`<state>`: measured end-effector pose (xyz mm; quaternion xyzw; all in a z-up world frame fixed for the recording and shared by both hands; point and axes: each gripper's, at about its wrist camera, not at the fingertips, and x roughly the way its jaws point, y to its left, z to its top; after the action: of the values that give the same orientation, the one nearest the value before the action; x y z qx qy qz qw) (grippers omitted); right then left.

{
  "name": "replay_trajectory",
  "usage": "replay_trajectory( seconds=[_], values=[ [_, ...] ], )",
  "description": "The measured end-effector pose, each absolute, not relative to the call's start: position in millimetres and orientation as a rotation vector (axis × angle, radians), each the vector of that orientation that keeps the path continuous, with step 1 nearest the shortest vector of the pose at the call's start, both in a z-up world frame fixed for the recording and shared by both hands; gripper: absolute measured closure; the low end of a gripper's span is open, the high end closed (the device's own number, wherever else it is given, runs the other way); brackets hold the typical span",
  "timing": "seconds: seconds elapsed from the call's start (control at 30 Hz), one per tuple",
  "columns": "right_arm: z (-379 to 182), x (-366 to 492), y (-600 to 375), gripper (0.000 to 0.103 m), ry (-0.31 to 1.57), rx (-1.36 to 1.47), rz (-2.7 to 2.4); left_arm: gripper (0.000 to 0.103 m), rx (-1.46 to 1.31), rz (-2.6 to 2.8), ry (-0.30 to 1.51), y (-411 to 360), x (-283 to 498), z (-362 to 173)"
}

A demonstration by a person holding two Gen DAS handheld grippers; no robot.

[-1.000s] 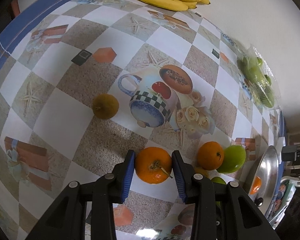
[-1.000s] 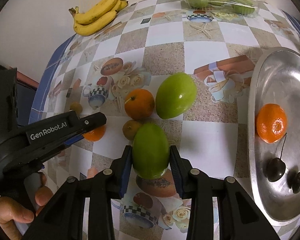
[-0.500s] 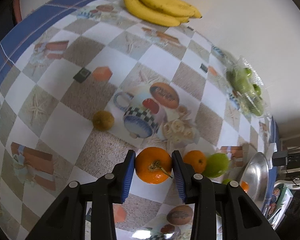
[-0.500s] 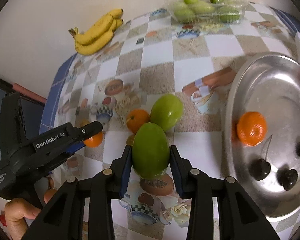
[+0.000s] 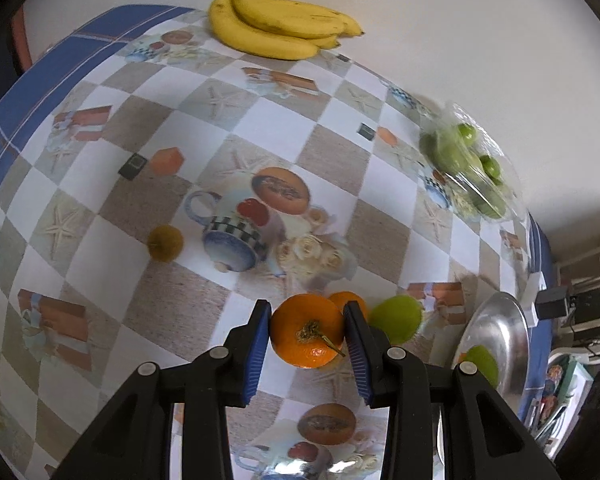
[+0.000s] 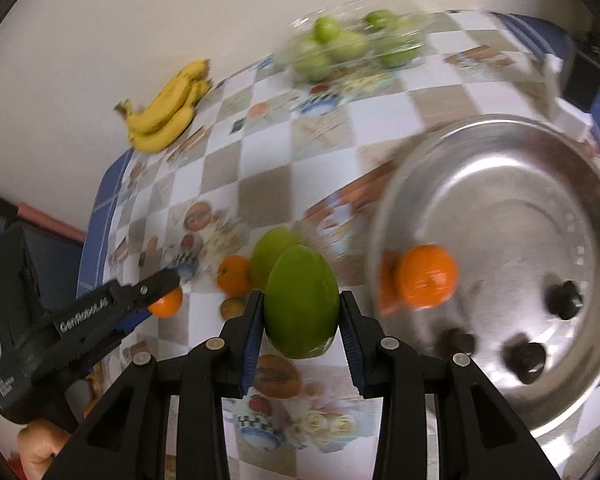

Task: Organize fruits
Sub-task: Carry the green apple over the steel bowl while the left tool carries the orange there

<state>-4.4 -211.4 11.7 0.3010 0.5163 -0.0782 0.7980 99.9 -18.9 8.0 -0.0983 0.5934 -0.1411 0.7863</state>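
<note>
Orange (image 5: 307, 331): clamped between left gripper (image 5: 307, 344) fingers, lifted above tablecloth (image 5: 148, 200).
Green fruit (image 6: 301, 307): clamped in right gripper (image 6: 302, 316), beside metal tray (image 6: 500, 152) rim.
Tray contents: one orange fruit (image 6: 427, 276), dark cherries (image 6: 526, 356).
Far edge: bananas (image 5: 280, 28), packed green fruit (image 5: 466, 168).

Tablecloth (image 5: 340, 152): checked white and beige, printed with cups, roses and starfish, blue border at 9 o'clock. Wall (image 5: 460, 20): plain off-white, 12 o'clock. Black box (image 5: 552, 303): 3 o'clock, off the table.
</note>
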Motion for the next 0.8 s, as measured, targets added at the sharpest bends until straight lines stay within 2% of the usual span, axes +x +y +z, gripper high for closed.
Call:
replay_trajectory(
  seconds=[0.8],
  values=[
    [16, -90, -342, 0.065, 0.994, 0.848, -0.458, 0.063, 0.043, -0.534, 1.26, -142, 37, 22]
  ],
)
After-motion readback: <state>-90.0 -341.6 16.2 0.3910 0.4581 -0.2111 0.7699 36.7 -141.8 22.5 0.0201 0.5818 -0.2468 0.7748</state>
